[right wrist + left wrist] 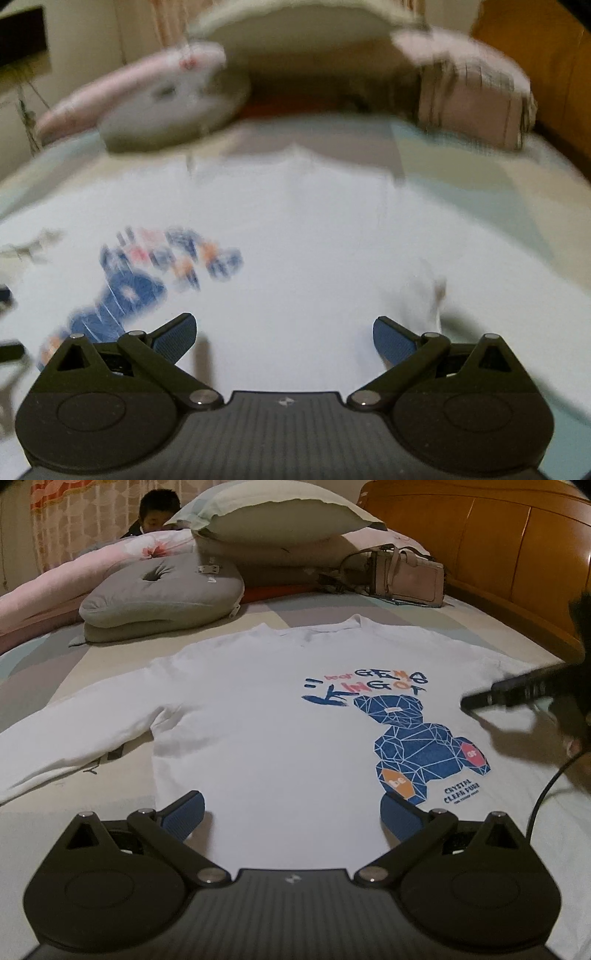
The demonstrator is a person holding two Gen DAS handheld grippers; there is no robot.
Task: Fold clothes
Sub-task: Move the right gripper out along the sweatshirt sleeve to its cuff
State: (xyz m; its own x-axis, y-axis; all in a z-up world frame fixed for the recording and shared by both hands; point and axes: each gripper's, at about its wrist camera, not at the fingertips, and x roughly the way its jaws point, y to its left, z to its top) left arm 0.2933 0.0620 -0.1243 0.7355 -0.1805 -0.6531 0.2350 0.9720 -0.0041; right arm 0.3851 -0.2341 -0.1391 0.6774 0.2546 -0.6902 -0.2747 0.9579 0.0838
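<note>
We see a white long-sleeved shirt spread flat, print side up, on the bed, and we place everything else from it. In the left wrist view our left gripper hangs over the shirt's hem with its blue pads spread wide and nothing between them. That sharp view alone shows the blue bear print clearly, one sleeve lying out to the left, a grey cushion and a pink handbag beyond the collar, a wooden headboard to the right, and a person partly hidden behind the pillows. The right wrist view is smeared with blur; it shows our right gripper likewise spread wide and empty above the shirt's plain white part, right of the print
</note>
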